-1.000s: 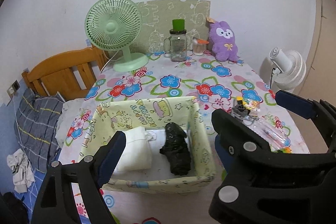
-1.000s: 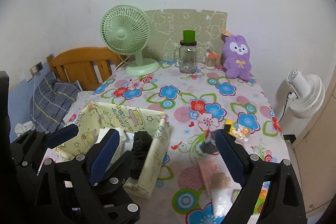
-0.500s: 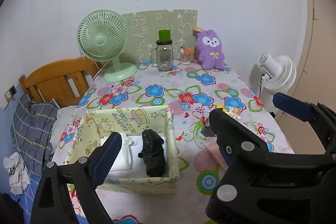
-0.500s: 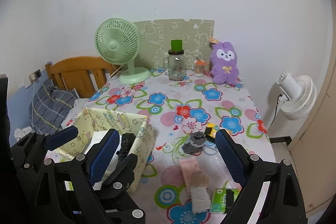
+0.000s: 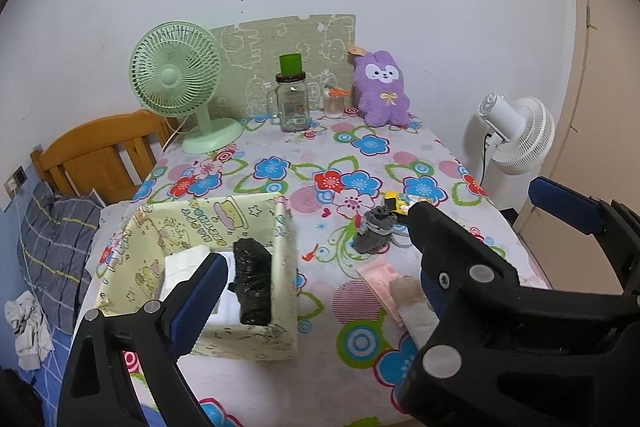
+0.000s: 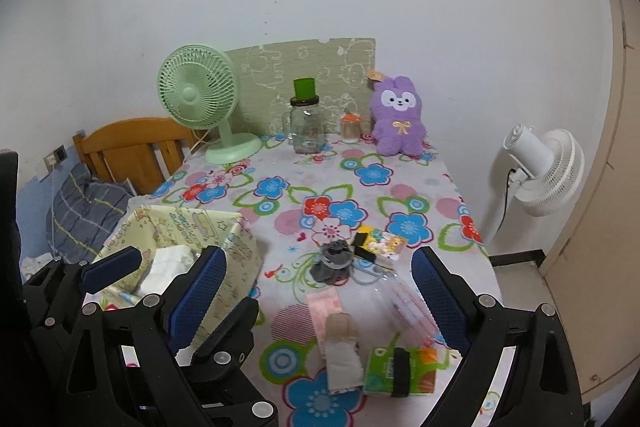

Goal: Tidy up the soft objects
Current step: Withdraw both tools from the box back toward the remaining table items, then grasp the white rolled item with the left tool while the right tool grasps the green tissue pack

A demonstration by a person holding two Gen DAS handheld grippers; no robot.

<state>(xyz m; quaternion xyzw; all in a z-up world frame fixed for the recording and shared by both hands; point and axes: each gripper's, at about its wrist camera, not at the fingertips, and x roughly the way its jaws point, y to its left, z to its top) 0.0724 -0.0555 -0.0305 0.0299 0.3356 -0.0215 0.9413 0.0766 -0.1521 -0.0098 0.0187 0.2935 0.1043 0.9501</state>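
Yellow fabric bin (image 5: 280, 227) already holds a black bundle (image 5: 252, 281); left tool (image 5: 316, 281) opening empty, right tool (image 6: 320, 291) open above a grey sock (image 6: 334, 261)

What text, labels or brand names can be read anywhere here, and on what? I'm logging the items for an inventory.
None can be read with certainty.
Yellow fabric bin: printed cartoon lettering on the inner wall, too distorted to read.
Glass jar: faint print on the front, too small.
Green and orange tissue pack: printing blurred.
Yellow card: pictures only, any text too small.
Plush tag: unreadable.
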